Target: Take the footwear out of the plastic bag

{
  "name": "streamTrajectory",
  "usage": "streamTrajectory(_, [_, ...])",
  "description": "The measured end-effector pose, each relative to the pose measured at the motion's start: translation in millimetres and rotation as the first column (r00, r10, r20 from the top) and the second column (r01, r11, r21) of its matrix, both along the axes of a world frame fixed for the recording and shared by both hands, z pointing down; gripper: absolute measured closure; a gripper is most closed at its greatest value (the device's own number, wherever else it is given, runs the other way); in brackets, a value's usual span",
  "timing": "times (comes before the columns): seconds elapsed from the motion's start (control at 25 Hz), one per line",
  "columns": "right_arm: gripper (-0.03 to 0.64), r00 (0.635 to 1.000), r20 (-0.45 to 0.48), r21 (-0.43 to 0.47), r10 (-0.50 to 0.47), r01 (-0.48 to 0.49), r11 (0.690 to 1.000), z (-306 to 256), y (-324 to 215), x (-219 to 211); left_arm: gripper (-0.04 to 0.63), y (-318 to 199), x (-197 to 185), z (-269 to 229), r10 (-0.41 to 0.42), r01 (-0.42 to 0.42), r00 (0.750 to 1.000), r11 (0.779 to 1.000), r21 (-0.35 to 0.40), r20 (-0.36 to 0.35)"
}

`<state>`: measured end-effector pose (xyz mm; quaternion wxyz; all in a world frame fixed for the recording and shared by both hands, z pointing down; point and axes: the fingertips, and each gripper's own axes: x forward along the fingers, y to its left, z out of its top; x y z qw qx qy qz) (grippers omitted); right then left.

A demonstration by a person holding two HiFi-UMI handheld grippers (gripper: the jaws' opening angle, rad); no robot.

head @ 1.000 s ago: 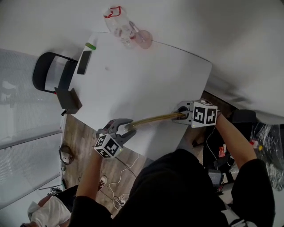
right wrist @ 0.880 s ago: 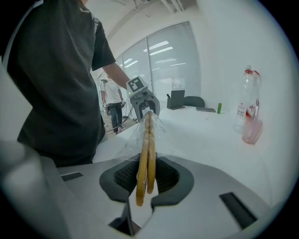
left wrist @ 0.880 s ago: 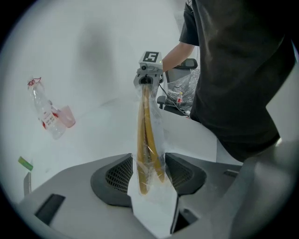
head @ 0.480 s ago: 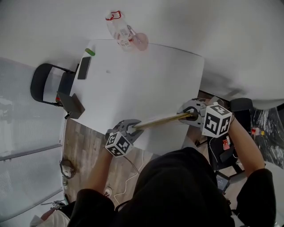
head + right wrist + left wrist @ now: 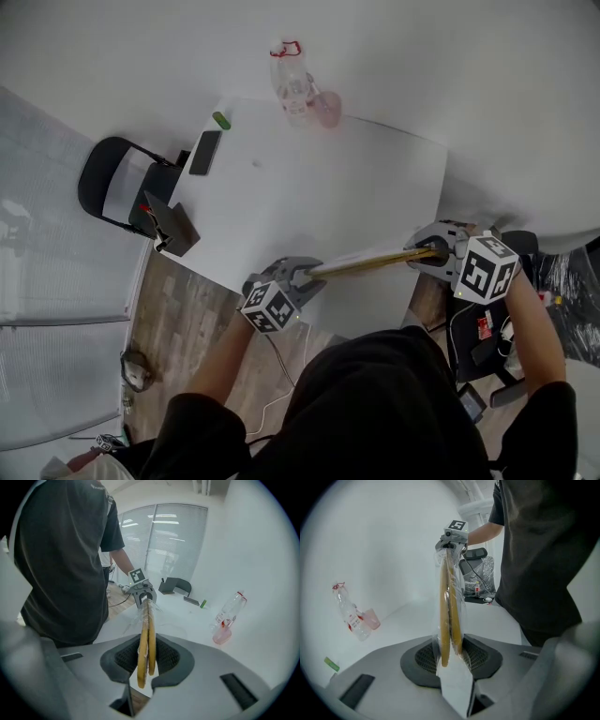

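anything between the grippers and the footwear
Only the clear plastic bag around the flat tan footwear; the left gripper and right gripper, whose jaws have just been closing, each clamp one end through it.

Bottle [image 5: 292,70] beside pink cup [image 5: 326,109] on white table [image 5: 356,178]; phone [image 5: 205,152] near chair [image 5: 108,178].

Plastic bag [image 5: 458,581]: clear thin film, glossy, creased, catching the light.
Footwear [image 5: 444,620]: tan-yellow, flat, smooth and matt; foam or rubber, cannot tell which.
Tabletop [image 5: 309,187]: white, smooth, matt with a faint sheen.
Bottle [image 5: 292,80]: clear plastic, glossy, crumpled, with a printed red-and-white label.
Cup [image 5: 326,110]: pink translucent plastic, smooth.
Floor [image 5: 183,309]: brown wood-grain planks, dull finish.
Chair [image 5: 86,183]: black, smooth, dull.
Shirt [image 5: 375,403]: dark cloth, soft and matt.
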<state>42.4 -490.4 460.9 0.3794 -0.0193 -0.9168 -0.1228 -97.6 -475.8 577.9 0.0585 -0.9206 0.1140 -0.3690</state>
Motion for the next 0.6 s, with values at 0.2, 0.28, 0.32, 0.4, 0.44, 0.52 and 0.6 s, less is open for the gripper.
streamTrajectory(0.2, [0.548, 0.999, -0.014, -0.003, 0.039, -0.039, 0.999, -17, 0, 10, 0.531, 3, -21, 6, 0.014, -0.014, 0.999, 1.000, 0.019, 0.037])
streamTrajectory(0.28, [0.548, 0.998, -0.012, -0.007, 0.059, -0.059, 0.998, -23, 0, 17, 0.552, 4, -29, 9, -0.001, 0.001, 0.999, 1.000, 0.006, 0.039])
streamTrajectory(0.32, [0.548, 0.998, -0.011, -0.010, 0.070, -0.070, 0.997, -26, 1, 21, 0.555, 5, -31, 10, -0.009, 0.009, 0.999, 1.000, -0.008, 0.033])
streamTrajectory(0.4, [0.548, 0.996, -0.010, -0.017, 0.091, -0.091, 0.996, -29, 2, 29, 0.561, 6, -34, 13, -0.017, 0.018, 0.999, 0.999, -0.027, 0.031])
streamTrajectory(0.44, [0.548, 0.995, -0.013, -0.018, 0.101, -0.102, 0.995, -30, 2, 33, 0.564, 6, -36, 16, -0.019, 0.021, 0.999, 0.999, -0.033, 0.036])
streamTrajectory(0.52, [0.548, 0.992, -0.019, -0.016, 0.123, -0.124, 0.992, -34, 1, 44, 0.565, 5, -43, 21, -0.028, 0.031, 0.998, 0.998, -0.053, 0.047])
streamTrajectory(0.6, [0.548, 0.988, -0.015, -0.018, 0.152, -0.152, 0.988, -42, -1, 56, 0.565, 3, -50, 25, -0.052, 0.056, 0.998, 0.995, -0.081, 0.045])
